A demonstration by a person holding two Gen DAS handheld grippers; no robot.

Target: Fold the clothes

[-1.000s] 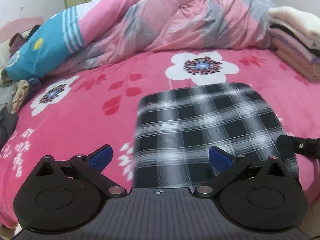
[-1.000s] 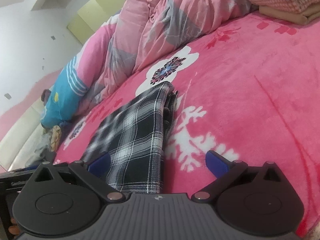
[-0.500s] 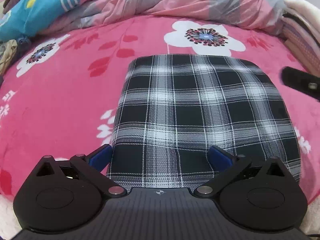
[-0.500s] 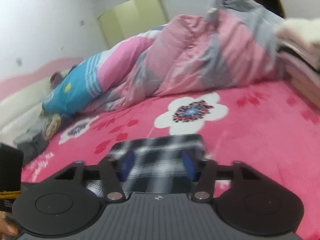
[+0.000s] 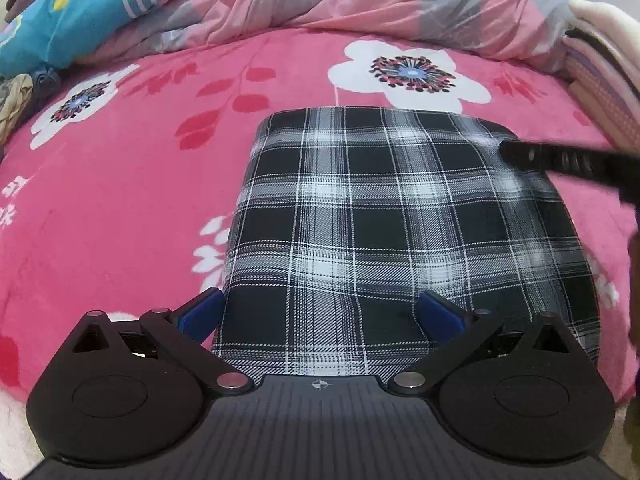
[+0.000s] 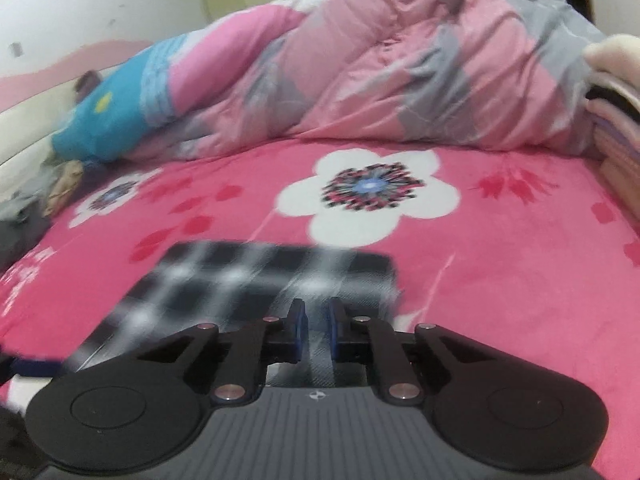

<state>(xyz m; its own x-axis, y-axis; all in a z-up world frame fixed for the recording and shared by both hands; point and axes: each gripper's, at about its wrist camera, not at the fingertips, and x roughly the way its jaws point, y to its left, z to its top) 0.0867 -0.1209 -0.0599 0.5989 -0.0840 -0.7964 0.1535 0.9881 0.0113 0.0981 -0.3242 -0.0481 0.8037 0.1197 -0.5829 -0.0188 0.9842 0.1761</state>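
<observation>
A folded black-and-white plaid garment [image 5: 380, 220] lies flat on the pink flowered bedsheet [image 5: 120, 200]. My left gripper [image 5: 320, 302] stands open over its near edge, one blue pad off the left side, the other above the cloth. My right gripper [image 6: 316, 320] hovers over the same garment [image 6: 260, 276], blurred by motion. Its jaws are closing, with only a narrow gap left and no cloth between the pads. In the left wrist view the right gripper [image 5: 560, 162] shows as a dark blurred bar over the garment's far right corner.
A bunched pink and grey quilt [image 5: 360, 0] and a blue pillow [image 5: 60, 12] lie across the back of the bed. A stack of folded clothes [image 5: 608, 60] stands at the right edge. Crumpled clothes [image 5: 16, 96] sit at the far left.
The left gripper dropped closer to the garment's near edge, then held still. The right gripper rolled level, swung over the garment, and its jaws went from wide open to nearly together.
</observation>
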